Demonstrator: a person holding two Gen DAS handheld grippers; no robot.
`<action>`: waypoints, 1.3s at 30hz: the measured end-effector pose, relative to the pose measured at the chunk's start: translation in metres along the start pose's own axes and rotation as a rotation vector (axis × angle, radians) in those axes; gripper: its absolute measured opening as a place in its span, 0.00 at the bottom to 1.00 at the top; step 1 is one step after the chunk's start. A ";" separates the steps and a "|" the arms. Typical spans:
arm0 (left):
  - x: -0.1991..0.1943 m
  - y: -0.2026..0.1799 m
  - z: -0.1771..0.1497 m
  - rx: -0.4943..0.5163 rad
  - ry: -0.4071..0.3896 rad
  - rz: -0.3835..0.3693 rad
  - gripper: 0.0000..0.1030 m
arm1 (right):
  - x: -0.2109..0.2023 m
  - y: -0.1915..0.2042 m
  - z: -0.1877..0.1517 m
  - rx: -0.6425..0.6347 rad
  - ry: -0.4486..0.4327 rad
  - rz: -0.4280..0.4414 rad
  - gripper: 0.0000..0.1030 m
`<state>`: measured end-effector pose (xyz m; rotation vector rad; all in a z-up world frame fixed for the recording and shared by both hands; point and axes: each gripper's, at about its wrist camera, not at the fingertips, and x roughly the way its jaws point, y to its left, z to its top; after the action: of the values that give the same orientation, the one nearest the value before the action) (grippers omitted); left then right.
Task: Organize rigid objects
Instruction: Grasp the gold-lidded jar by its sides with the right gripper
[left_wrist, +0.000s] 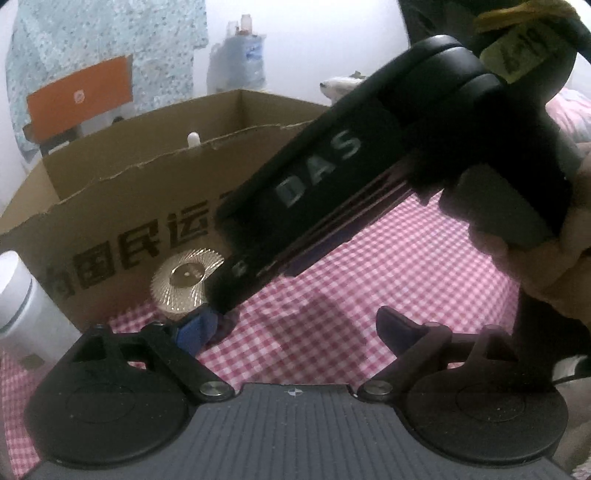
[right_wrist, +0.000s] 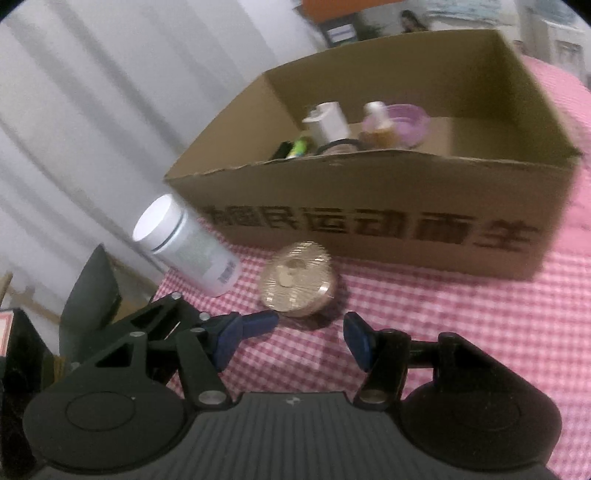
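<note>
The right gripper (right_wrist: 310, 326), jaws apart and empty, sits just short of the gold lid (right_wrist: 298, 283) at twelve o'clock before the cardboard box (right_wrist: 369, 206); closing early could knock it toward the white bottle (right_wrist: 184, 245).

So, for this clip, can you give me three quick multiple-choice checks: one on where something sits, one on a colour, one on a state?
1. Where is the gold ribbed jar?
A. inside the box
B. on the cloth, in front of the box
C. on a shelf

2. What is the cloth like?
A. pink and white check
B. plain blue
C. green stripes

3. How is the cardboard box?
A. taped shut
B. open on top, with things inside
C. flattened

Key: 1 B, the gold ribbed jar stands on the cloth before the printed wall of the cardboard box. 2 A, the checks are pink and white. 3 B, the right wrist view looks into it at several small containers.
</note>
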<state>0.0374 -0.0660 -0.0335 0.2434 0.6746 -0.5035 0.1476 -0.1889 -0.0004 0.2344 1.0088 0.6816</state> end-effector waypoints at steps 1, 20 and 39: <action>-0.002 0.001 -0.001 0.002 -0.005 0.010 0.91 | -0.003 -0.002 0.001 0.007 -0.009 -0.008 0.62; 0.022 0.038 0.015 -0.114 0.039 0.091 0.77 | 0.033 -0.011 0.022 0.056 0.001 0.061 0.54; 0.047 0.025 0.016 -0.060 0.102 0.097 0.58 | 0.024 -0.036 0.004 0.197 0.036 0.070 0.54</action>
<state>0.0899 -0.0681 -0.0503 0.2450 0.7719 -0.3796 0.1747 -0.2014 -0.0322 0.4326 1.1079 0.6519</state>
